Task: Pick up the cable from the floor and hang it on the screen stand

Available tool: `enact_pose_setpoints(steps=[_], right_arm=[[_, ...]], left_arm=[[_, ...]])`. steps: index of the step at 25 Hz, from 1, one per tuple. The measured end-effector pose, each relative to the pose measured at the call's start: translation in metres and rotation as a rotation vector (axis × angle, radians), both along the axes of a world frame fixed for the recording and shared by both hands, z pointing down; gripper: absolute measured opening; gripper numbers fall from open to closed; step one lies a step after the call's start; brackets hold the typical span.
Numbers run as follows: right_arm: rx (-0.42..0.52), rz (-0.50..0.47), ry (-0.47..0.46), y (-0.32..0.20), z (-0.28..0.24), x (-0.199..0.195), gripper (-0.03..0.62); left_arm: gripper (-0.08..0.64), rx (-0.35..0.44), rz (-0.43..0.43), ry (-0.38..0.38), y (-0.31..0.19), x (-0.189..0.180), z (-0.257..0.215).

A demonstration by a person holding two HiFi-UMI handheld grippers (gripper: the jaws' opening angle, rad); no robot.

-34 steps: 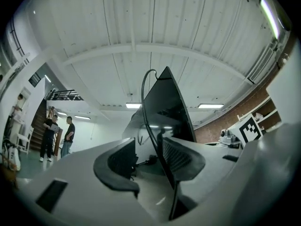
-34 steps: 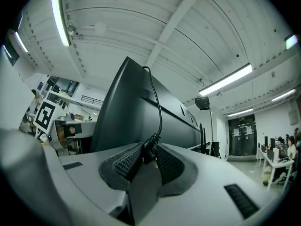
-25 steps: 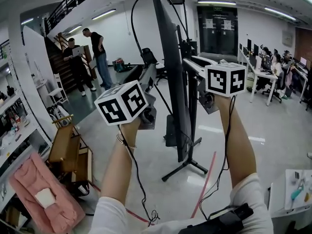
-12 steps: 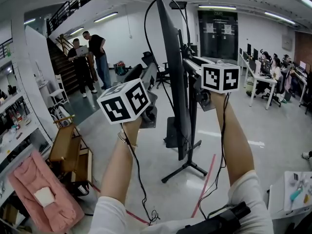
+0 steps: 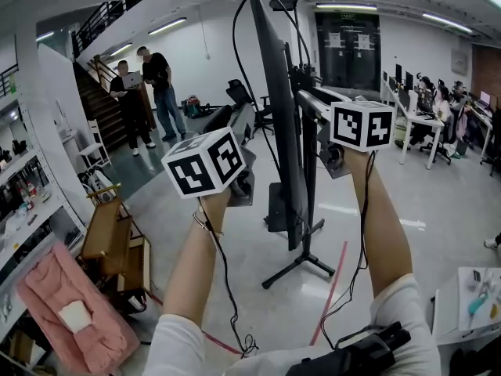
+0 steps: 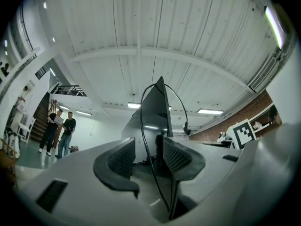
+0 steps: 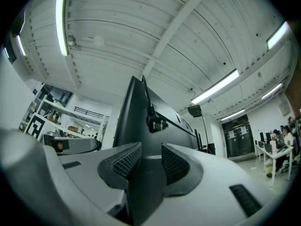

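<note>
Black cable (image 6: 141, 126) passes loose between the left gripper's (image 6: 148, 155) parted jaws. The right gripper (image 7: 151, 161) is parted too. Unclamped, the cable may slip off the screen (image 5: 278, 116) at top centre.

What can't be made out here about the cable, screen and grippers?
Head view: what the cable catches on atop the stand is too small to tell.
Left gripper, own view: the cable passes between its open fingers; the gripper body hides its lower end.
Right gripper, own view: whether its fingers press the dark screen edge between them.
</note>
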State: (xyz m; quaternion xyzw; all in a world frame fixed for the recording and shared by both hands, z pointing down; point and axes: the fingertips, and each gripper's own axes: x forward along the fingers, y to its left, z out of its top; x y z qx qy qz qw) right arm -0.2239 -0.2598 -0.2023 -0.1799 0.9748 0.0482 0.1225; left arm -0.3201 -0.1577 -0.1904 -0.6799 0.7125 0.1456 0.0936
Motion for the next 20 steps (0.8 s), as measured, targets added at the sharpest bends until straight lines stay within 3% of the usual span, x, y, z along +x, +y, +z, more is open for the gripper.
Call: enact_pose_setpoints(steps=[17,20], right_arm=[[-0.110,0.044,-0.058,0.022,0.054,0.027,0.116],[-0.124,0.077,-0.050,0.024,0.065,0.031,0.068]], left_arm=[[0.172,-0.080,0.058,0.070,-0.001,0.006,0.064],[0.110,-0.099,0.050,0.082,0.000,0.004,0.080]])
